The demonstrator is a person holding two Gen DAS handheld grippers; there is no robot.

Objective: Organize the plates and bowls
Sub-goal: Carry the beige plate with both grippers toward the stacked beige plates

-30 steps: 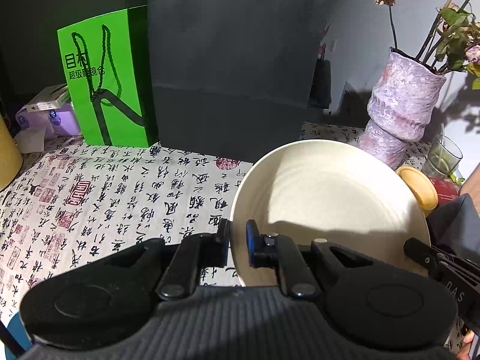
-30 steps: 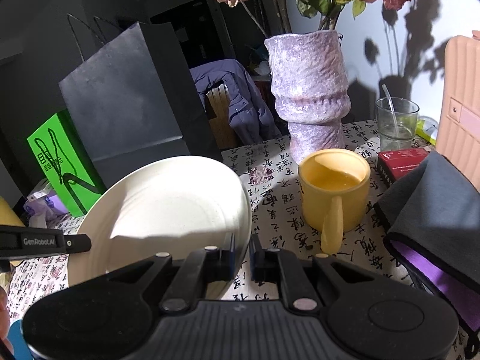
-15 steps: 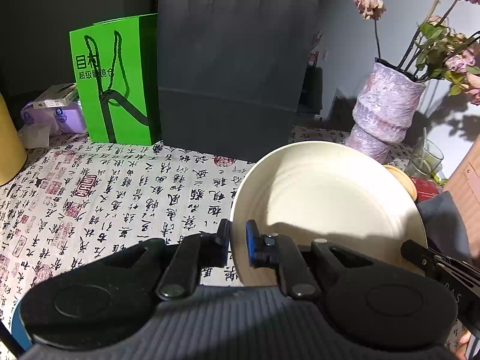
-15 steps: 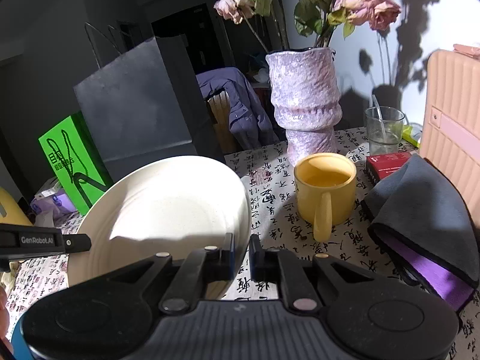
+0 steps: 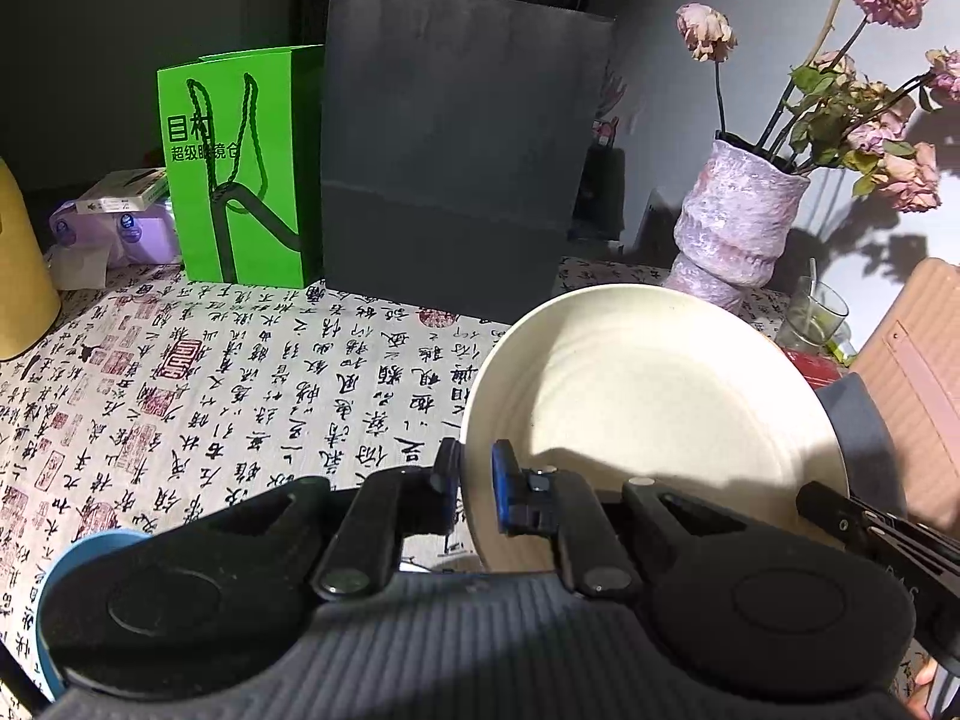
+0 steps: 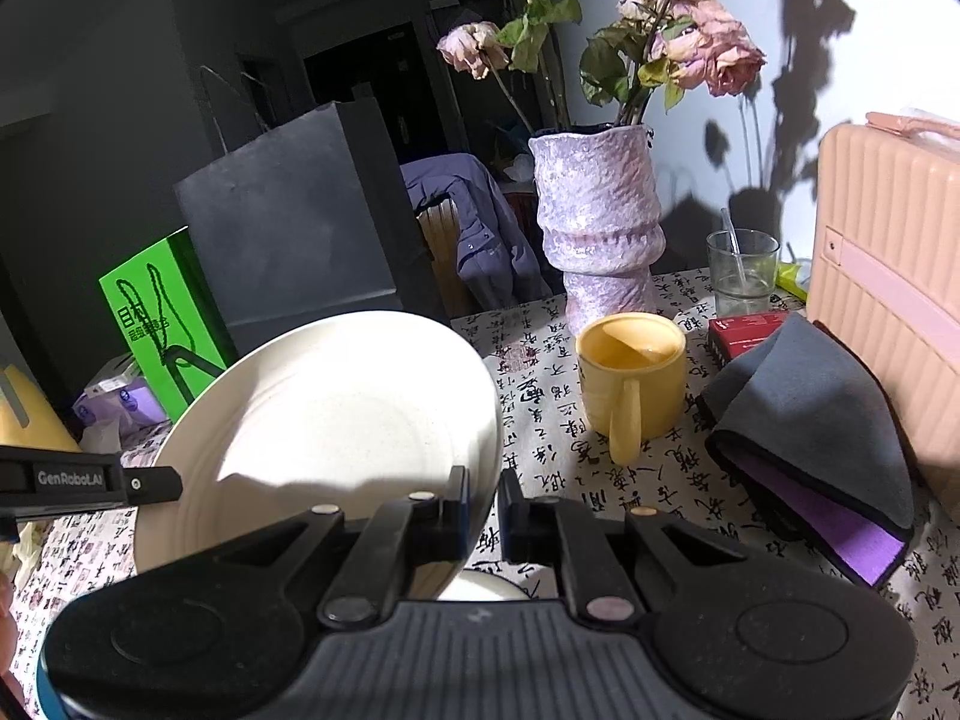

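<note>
Both hand-held grippers pinch one cream plate [image 5: 648, 396] by opposite rims: the left hand-held gripper [image 5: 471, 489] is clamped on its left edge, the right hand-held gripper [image 6: 483, 507] on its right edge. The plate is tilted, held above the table [image 5: 240, 372], near the yellow mug [image 6: 630, 384].

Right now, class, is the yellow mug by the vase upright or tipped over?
Upright. The yellow mug stands on its base on the tablecloth, rim facing up, handle hanging vertically toward the camera, just in front of the purple vase.
</note>
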